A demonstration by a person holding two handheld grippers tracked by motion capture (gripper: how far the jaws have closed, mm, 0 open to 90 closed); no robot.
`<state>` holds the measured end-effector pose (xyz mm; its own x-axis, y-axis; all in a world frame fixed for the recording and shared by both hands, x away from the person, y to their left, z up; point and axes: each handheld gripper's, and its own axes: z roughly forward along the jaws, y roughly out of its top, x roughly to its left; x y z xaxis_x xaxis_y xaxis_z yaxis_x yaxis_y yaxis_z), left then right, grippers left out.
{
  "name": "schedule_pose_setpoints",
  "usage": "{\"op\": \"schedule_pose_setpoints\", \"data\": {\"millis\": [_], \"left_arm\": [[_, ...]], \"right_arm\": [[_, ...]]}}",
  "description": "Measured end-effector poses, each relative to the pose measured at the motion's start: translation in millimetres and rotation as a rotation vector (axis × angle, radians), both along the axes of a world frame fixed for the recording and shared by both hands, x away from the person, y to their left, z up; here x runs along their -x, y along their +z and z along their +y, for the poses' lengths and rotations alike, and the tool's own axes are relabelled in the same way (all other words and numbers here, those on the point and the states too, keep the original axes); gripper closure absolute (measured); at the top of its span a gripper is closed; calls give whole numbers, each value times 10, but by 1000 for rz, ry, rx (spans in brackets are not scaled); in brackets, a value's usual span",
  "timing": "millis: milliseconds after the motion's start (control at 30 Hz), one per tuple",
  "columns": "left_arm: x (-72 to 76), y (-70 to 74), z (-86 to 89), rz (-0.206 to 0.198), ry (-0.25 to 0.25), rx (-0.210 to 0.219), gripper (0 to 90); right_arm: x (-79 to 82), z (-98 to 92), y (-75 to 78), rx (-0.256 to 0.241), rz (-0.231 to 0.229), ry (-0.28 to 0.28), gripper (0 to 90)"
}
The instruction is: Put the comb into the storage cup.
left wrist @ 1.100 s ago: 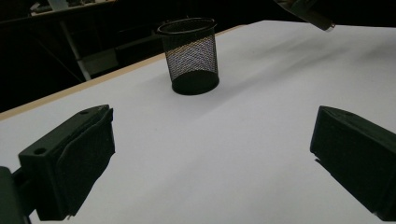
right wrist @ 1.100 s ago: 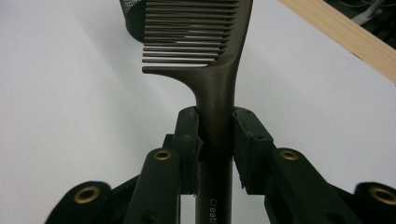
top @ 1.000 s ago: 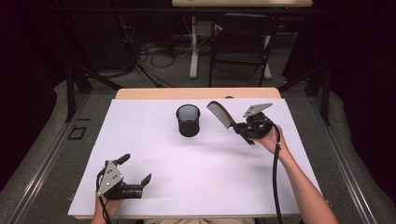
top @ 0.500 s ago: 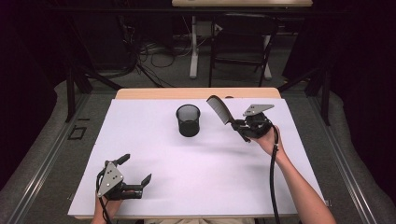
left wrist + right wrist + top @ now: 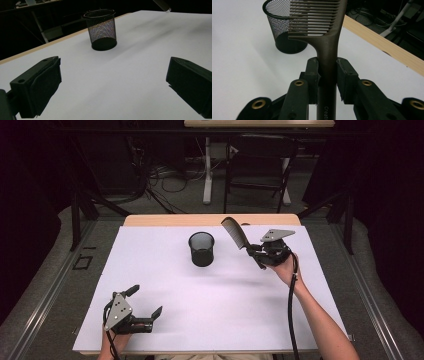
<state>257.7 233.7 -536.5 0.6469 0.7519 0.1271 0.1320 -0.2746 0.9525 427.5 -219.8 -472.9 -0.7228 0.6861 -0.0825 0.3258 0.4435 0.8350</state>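
Comb — dark, with a long handle — sits clamped by its handle between the fingers of the right gripper, lifted off the table and tilted so its toothed head points up and toward the cup. It hangs just right of the cup, level with its rim or a little above, and not yet over the opening; in the right gripper view the teeth overlap the cup's far rim.

Judging from this, the step in hand is carrying the comb to the cup. The next move would call for bringing the comb over the mouth, tipping it closer to upright and lowering one end inside before the fingers let go. The mesh cup is light and could tip or slide if the comb knocks its rim.

Going by size: the table, wrapped in plain white with a wooden edge showing beyond the cup; then the cup, black wire mesh, upright and seemingly empty. The left gripper rests well short of the cup toward the person, its fingers wide apart on nothing.

Beyond the cup the room is dark — cables on the floor, a chair, table legs.
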Motion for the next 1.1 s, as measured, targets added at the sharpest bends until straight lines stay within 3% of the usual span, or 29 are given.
{"op": "schedule_pose_setpoints", "data": {"millis": [1100], "left_arm": [[-8,-8,7,5,-2,2,0]], "right_arm": [[-112,174,204,-48,-57,3,727]]}}
